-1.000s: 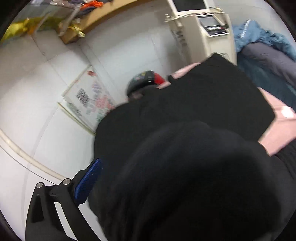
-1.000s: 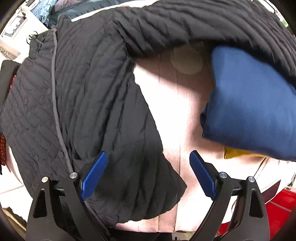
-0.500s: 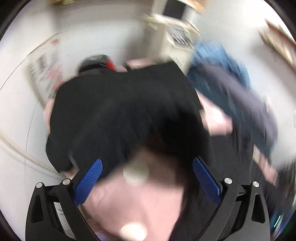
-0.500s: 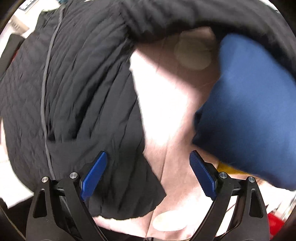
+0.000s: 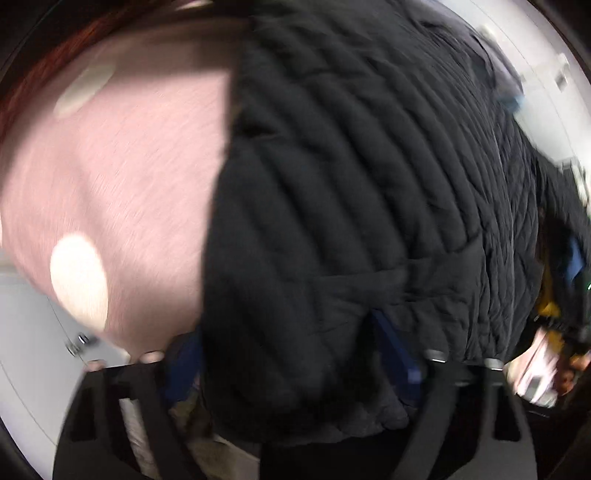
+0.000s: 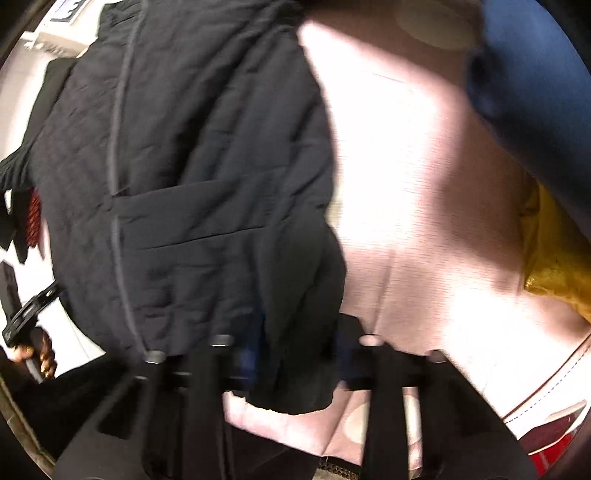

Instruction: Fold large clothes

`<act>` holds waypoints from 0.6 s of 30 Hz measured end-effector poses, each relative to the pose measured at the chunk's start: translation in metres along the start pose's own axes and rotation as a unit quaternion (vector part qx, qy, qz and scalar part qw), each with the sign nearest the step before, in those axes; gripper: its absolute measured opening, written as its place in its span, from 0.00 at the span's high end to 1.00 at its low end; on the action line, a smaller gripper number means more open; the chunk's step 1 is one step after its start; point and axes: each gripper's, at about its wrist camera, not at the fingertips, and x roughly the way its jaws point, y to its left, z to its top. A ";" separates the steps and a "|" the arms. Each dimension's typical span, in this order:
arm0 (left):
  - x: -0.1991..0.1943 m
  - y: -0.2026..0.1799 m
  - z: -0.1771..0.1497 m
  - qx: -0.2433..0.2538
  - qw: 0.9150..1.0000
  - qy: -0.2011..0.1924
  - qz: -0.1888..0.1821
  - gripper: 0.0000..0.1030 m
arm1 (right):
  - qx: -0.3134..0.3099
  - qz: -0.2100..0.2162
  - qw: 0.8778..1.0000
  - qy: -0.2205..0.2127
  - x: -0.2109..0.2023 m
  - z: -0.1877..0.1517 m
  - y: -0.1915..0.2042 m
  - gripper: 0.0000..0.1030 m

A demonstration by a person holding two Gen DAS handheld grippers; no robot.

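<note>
A black quilted jacket (image 5: 369,184) lies spread over a pink dotted cloth (image 5: 110,166). In the left wrist view my left gripper (image 5: 288,354) stands with its blue pads either side of a bunched corner of the jacket; the frame is blurred and the grip is unclear. In the right wrist view the jacket (image 6: 184,166) covers the left half. My right gripper (image 6: 295,354) has its jaws drawn close around the jacket's lower hem edge, which fills the gap between them.
A folded blue garment (image 6: 535,74) and a yellow one (image 6: 554,266) lie on the pink cloth (image 6: 424,184) at the right. A white machine (image 6: 59,33) stands at the far left. White floor (image 5: 29,332) lies below the cloth's edge.
Both grippers moved down to the jacket's near edge. The right jaws, wide open before, have closed in on the hem. The left view swung from the room onto the jacket corner.
</note>
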 end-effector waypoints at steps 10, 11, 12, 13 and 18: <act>-0.044 0.008 -0.004 0.089 0.996 0.027 0.010 0.88 | 0.008 0.049 0.999 -0.006 -0.046 -0.059 -0.013 0.87; -0.041 0.009 -0.004 0.087 0.996 0.032 0.015 0.88 | 0.008 0.047 0.999 0.006 -0.046 -0.060 -0.021 0.87; -0.038 0.010 -0.006 0.084 0.996 0.036 0.020 0.88 | 0.011 0.044 0.999 0.015 -0.039 -0.060 -0.021 0.87; -0.035 0.010 -0.007 0.081 0.996 0.038 0.028 0.88 | 0.020 0.041 0.999 0.025 -0.032 -0.067 -0.026 0.87; -0.018 0.002 0.004 0.047 0.995 0.044 0.070 0.73 | 0.040 -0.001 0.998 0.042 -0.016 -0.067 -0.023 0.75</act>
